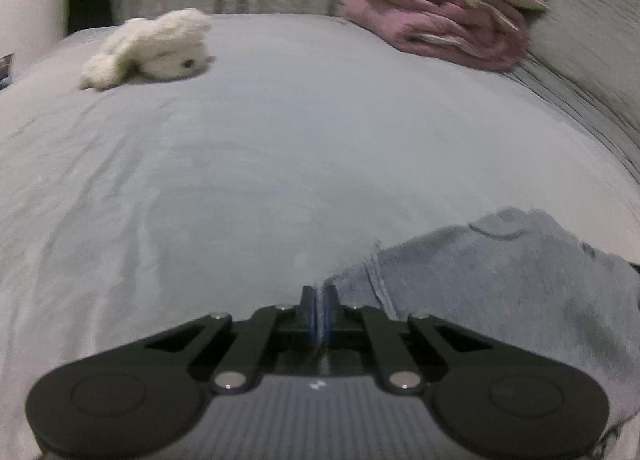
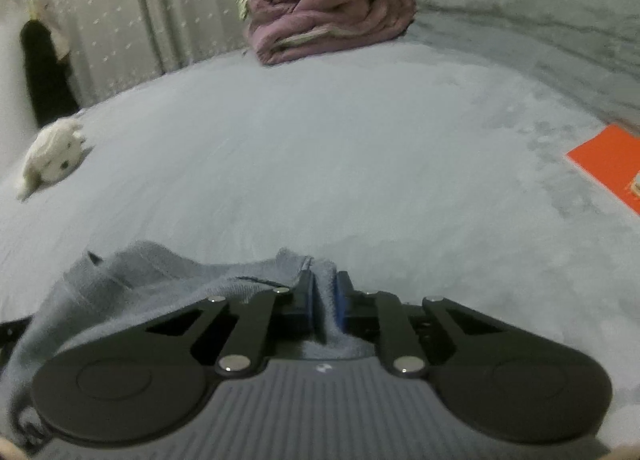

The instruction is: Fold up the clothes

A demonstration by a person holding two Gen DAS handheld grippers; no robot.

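Note:
A grey-blue garment lies on the pale bed cover, spreading to the right of my left gripper. The left gripper is shut on a thin edge of this garment. In the right wrist view the same garment bunches to the left, and my right gripper is shut on a thick fold of it that stands between the blue pads. Both grippers sit low over the bed. The part of the garment under the grippers is hidden.
A white plush toy lies at the far left of the bed. A stack of folded pink, green and cream textiles stands at the back. An orange flat item lies at the right. Curtains hang behind the bed.

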